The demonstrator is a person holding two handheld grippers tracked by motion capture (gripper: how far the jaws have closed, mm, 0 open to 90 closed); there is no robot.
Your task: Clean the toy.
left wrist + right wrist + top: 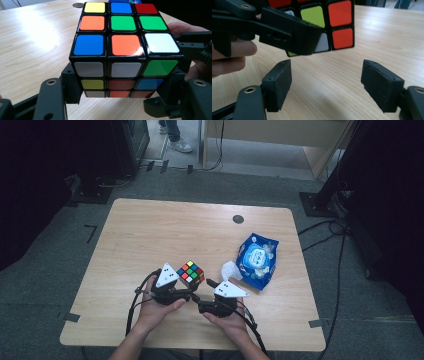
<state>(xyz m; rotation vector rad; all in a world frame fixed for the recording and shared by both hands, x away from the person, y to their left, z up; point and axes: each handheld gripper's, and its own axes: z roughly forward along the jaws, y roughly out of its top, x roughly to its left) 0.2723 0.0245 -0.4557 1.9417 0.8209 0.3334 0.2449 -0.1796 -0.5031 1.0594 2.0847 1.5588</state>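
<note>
The puzzle cube (190, 273) is held clear of the table (150, 230), near its front edge, clamped between the jaws of the left gripper (186, 292); in the left gripper view the two black jaws press on opposite side faces of the cube (122, 47), low on its body, leaving the upper layers exposed. The right gripper (200, 297) sits just beside the left one, its jaws standing wide apart with nothing between them. The governing relation appears in the right gripper view: the cube (332, 25) hangs above and ahead of the open jaws, its lower corner over the gap between the pads (278, 83) but not yet inside it — the right gripper is below the cube and short of it. The cube has no long axis, so what matters is face alignment: the free faces lie crosswise to those taken by the left jaws. As a judgement, the next move requires the right gripper to rise and advance until its pads bracket one layer squarely. A blue wipes packet (257, 258) lies well apart at the right of the table, clear of the work.
</note>
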